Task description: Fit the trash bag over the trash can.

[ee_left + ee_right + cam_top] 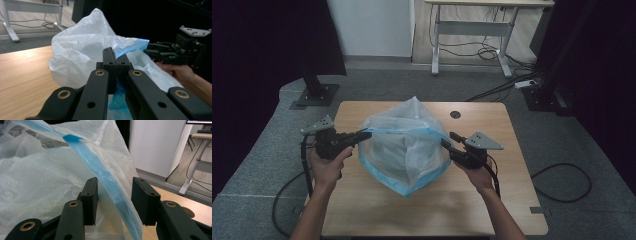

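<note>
We see dim, soft overhead light | dark corners in the high view | pale floor behind | near jaws blurred | bag (404, 147) faintly glossy, sharp.

A light wooden table (492, 200) with a round cable hole (455, 114) stands on grey carpet (257, 150), where black cables (562, 182) trail on both sides. Behind it, dark curtains (267, 40) hang left and right, a black stand base (316, 94) sits at the left, and a white wall panel (372, 27) rises between them. Farther back, a desk with grey metal legs (472, 30) stands over tangled cords on a paler wooden floor (422, 30), and a white power strip (526, 84) lies nearby.
</note>
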`<act>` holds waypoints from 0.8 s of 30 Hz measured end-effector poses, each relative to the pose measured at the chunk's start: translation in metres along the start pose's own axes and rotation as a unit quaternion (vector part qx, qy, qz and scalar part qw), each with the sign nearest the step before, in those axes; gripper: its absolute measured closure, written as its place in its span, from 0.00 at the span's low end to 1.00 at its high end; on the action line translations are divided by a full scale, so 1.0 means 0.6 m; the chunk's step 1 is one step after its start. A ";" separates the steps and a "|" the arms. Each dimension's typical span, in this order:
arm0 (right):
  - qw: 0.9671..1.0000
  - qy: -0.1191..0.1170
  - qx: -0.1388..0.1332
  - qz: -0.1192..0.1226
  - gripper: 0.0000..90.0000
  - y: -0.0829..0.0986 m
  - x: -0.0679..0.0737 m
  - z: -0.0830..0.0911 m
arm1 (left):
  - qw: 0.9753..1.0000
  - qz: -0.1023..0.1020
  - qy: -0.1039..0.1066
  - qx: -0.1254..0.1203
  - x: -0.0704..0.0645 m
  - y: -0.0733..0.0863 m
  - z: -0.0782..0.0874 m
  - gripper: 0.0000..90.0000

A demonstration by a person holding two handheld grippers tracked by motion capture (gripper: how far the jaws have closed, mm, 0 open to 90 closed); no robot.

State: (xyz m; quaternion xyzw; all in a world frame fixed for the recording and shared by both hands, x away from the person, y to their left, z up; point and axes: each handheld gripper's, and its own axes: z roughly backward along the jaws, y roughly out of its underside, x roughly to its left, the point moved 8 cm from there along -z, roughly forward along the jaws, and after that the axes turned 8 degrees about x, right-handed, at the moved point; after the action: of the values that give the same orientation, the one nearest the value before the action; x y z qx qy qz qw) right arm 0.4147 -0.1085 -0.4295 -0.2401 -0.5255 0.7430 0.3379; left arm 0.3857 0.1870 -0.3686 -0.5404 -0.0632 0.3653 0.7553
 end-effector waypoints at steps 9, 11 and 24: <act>1.000 -0.014 -0.020 0.008 0.59 -0.023 0.022 0.001 | 1.000 -0.007 0.003 0.003 -0.010 -0.011 -0.007 0.99; 1.000 -0.016 -0.020 0.011 0.60 -0.027 0.028 -0.003 | 1.000 -0.006 0.003 0.003 -0.010 -0.010 -0.007 0.99; 1.000 0.012 -0.006 -0.012 0.97 -0.039 0.003 -0.022 | 1.000 -0.003 -0.003 0.002 0.003 -0.011 0.002 0.99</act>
State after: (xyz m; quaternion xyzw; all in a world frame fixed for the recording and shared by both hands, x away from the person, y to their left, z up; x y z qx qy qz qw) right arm 0.4290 -0.0939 -0.4121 -0.2448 -0.5286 0.7328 0.3516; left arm 0.3896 0.1880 -0.3627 -0.5380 -0.0665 0.3646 0.7571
